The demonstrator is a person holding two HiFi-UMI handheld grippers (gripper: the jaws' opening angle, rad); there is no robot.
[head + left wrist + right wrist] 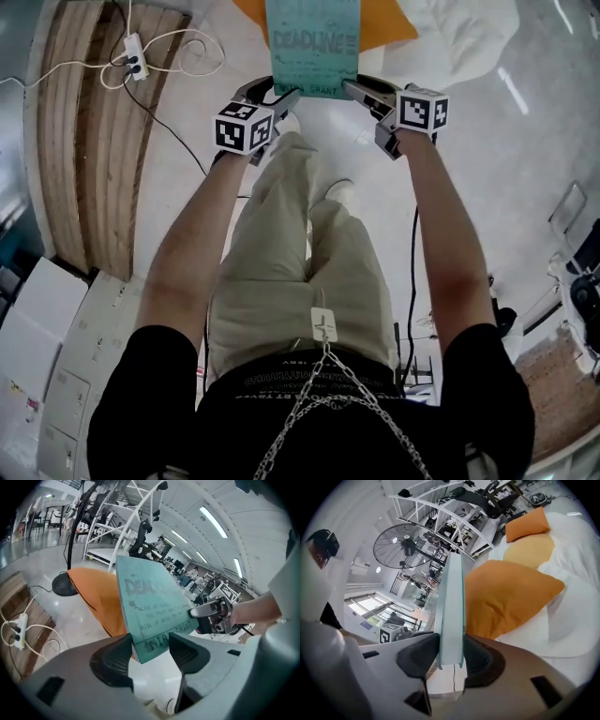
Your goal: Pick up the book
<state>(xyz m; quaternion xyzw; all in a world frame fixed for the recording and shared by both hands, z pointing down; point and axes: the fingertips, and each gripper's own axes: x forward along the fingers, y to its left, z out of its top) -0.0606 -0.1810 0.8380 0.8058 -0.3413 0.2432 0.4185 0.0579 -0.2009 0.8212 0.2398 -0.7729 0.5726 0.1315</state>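
book is up in the air over the legs, left gripper nipping its bottom corner, right gripper clamped on the opposite edge; prob light, stiff, slick cover, so grip deep.

We log an orange pillow lying on white bedding, a second orange cushion beyond it. Well left of the pillow, a white power strip rests on wooden slats. Just beside the pillow, a black round base, possibly a stand's foot.

Head camera looks steeply down from above, both gripper cameras peer close along their jaws, all three sharing the book.
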